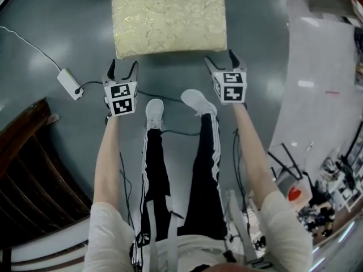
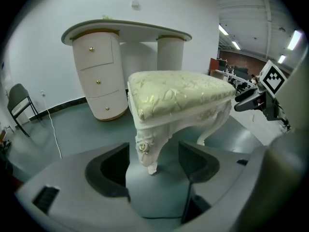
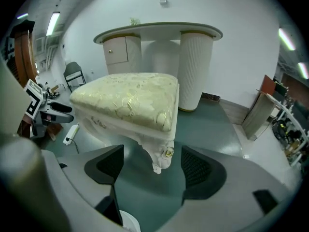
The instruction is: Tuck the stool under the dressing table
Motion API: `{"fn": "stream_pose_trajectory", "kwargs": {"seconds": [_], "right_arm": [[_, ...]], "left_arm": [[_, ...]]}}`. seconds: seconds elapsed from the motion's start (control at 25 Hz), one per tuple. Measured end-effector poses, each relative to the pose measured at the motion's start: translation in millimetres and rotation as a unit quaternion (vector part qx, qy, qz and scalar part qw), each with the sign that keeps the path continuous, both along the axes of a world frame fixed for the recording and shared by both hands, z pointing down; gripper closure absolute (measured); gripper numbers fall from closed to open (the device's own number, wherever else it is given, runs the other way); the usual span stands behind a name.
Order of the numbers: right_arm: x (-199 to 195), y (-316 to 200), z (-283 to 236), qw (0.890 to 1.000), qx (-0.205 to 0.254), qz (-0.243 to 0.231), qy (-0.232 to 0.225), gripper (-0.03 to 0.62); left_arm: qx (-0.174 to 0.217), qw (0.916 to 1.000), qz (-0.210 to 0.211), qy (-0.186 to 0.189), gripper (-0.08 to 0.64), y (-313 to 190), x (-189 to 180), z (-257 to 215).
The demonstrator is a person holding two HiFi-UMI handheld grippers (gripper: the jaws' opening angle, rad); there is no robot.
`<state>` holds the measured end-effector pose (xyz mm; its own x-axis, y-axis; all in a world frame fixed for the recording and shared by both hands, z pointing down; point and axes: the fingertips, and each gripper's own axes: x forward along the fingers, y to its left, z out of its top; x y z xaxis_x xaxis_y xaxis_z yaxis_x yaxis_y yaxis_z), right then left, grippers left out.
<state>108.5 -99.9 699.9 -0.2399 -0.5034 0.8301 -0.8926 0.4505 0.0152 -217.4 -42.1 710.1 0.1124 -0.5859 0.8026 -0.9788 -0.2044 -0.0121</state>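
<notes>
Plainly, cream stool (image 1: pixel 168 17), brocade seat (image 3: pixel 128 98), carved legs (image 2: pixel 149 151)

Stool (image 1: pixel 169 17): cream brocade cushion, carved white legs, upright on grey floor. Dressing table (image 2: pixel 126 29): white, curved top, drawer pedestal, at wall; stool apart, in front.

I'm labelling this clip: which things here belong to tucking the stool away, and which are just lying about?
Job: stool, dressing table, left claw, right claw, both open.
Lying about: power strip, folding chair.
</notes>
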Motion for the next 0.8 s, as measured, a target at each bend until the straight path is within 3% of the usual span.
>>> {"fn": "stream_pose_trajectory", "kwargs": {"seconds": [0.24,0.6,0.72,0.8], "right_arm": [[4,-3,48,1.0,-0.01,0.008,0.023,0.221],[2,-20,66,0.999,-0.008,0.034,0.02,0.225],[1,-24,67,0.999,-0.006,0.041,0.023,0.282],[1,-24,68,0.999,-0.006,0.043,0.026,0.285]], "left_arm": [[0.001,1.0,0.004,-0.008,0.261,-5,-7,34],[0.017,0.9991,0.034,-0.019,0.262,-27,-4,40],[0.018,0.9993,0.03,-0.013,0.262,-33,-2,40],[0.016,0.9993,0.033,-0.007,0.262,-32,-2,41]]}}
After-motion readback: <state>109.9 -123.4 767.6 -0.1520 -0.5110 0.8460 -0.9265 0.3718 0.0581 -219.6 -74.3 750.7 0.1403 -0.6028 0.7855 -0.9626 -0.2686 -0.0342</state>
